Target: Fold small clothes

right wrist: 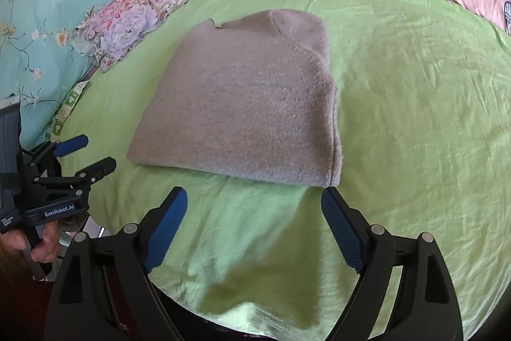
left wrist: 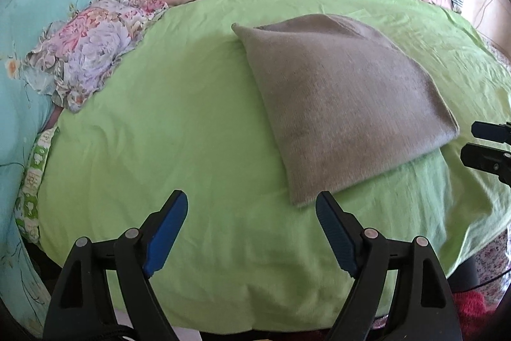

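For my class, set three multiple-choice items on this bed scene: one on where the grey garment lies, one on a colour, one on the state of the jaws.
1. The grey garment lies on:
A the green sheet
B a wooden floor
C a chair

2. The pads are:
A red
B blue
C yellow

3. The left gripper and right gripper are:
A both clamped on the garment
B one clamped
C both open, empty

Answers: 1 A, green shows all round it; 2 B, blue strips line the jaws; 3 C, only sheet shows between the jaws.
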